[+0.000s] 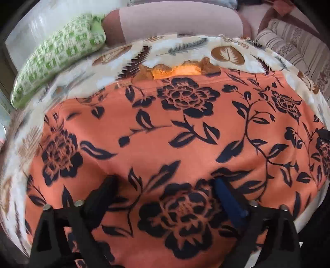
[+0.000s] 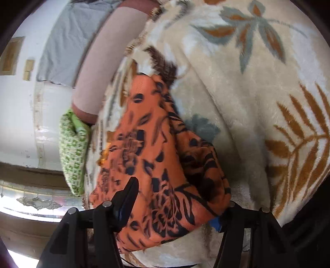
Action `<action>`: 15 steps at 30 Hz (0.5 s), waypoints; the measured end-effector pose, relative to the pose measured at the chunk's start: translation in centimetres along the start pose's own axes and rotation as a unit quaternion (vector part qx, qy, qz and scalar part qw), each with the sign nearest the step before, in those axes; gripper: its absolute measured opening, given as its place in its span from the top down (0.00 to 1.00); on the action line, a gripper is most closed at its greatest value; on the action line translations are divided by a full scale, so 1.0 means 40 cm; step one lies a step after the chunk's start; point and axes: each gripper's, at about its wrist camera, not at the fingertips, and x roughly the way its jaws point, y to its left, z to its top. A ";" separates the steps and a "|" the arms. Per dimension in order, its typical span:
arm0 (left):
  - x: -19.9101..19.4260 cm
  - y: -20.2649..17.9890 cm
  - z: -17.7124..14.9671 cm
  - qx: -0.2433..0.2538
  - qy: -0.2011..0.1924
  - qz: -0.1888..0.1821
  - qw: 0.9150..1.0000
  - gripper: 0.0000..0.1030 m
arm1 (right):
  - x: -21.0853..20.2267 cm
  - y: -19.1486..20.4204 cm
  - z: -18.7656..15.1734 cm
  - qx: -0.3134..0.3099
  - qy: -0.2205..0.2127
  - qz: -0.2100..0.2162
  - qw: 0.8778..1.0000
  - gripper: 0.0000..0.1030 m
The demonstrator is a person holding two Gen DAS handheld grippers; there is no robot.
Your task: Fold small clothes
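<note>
Orange garment w/ black flower print (image 1: 185, 127) spread flat across a cream leaf-print blanket (image 1: 185, 48), filling most of the left wrist view. Far edge has a gathered bit w/ a brighter orange patch showing, prob the neck area but can't say for sure.

Left gripper (image 1: 167, 183) pointing down at the cloth, jaws spread wide, one black finger (image 1: 103, 195) on the left and one w/ a blue pad on the right. Nothing pinched btwn them, just flat fabric underneath. Tips close to or on the cloth, can't tell which.

Right gripper (image 2: 175, 198) over by the garment's edge. From that view the cloth looks bunched and doubled over itself (image 2: 156, 160), a folded layer lying btwn the fingers. Left finger clearly off the fabric's top, right finger mostly hidden under the cloth w/ only a bit of blue pad (image 2: 215, 223) poking out. Jaws partly apart, not clamped as far as visible, so released.

Green patterned pillow (image 1: 59, 53) at the blanket's far left corner, pinkish bolster (image 1: 175, 18) along the far side, striped cushion (image 1: 299, 45) off to the right. White wall (image 2: 18, 115) behind the pillow in the right wrist view.
</note>
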 end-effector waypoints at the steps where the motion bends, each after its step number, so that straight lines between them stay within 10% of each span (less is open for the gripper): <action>1: -0.005 0.004 0.005 -0.006 0.003 -0.005 1.000 0.06 | 0.002 0.007 0.004 -0.006 0.000 -0.004 1.000 0.38; 2: -0.008 0.011 0.010 -0.012 0.010 -0.013 1.000 0.06 | 0.001 0.017 0.007 -0.017 0.000 -0.006 1.000 0.39; 4: -0.020 0.022 0.013 -0.013 0.013 -0.019 1.000 0.07 | 0.010 0.033 0.014 -0.036 0.010 -0.020 0.999 0.80; 10: -0.080 0.041 0.011 -0.032 -0.026 -0.006 0.999 0.08 | 0.021 0.023 0.013 -0.008 0.015 -0.039 0.999 0.71; 15: 0.002 0.053 -0.001 -0.035 0.014 0.005 0.999 0.06 | 0.029 0.019 0.013 -0.006 0.016 -0.037 0.999 0.69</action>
